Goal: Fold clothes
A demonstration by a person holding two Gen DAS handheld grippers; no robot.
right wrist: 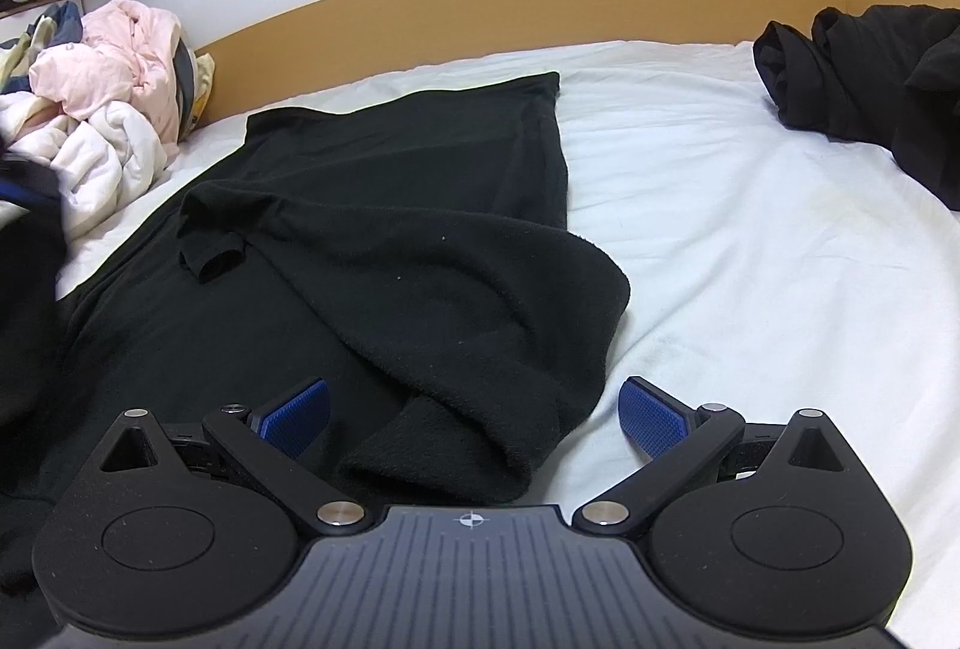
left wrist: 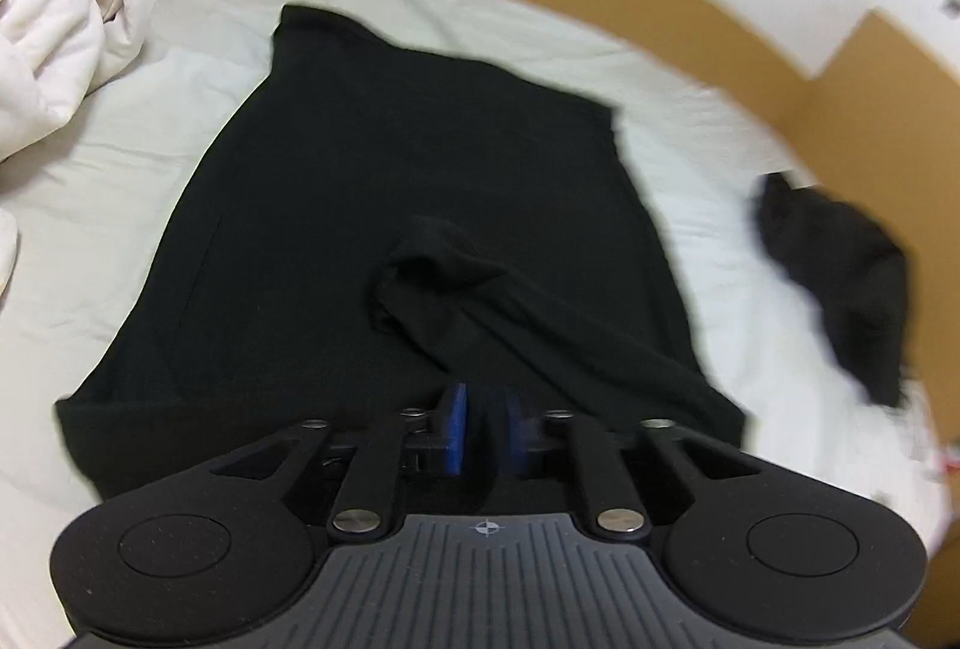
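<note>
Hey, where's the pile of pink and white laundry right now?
The pink and white laundry pile sits at the far left of the bed against the wooden headboard, left of the spread black garment.

Black garment (right wrist: 336, 205) on white sheet (right wrist: 750, 241), tan headboard (right wrist: 480, 1), blue ribbed pads (right wrist: 651, 415)

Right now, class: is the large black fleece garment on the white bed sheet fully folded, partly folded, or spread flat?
Partly folded. The black fleece garment lies lengthwise on the white sheet, with one sleeve turned in across its body; no further folds are visible.
</note>
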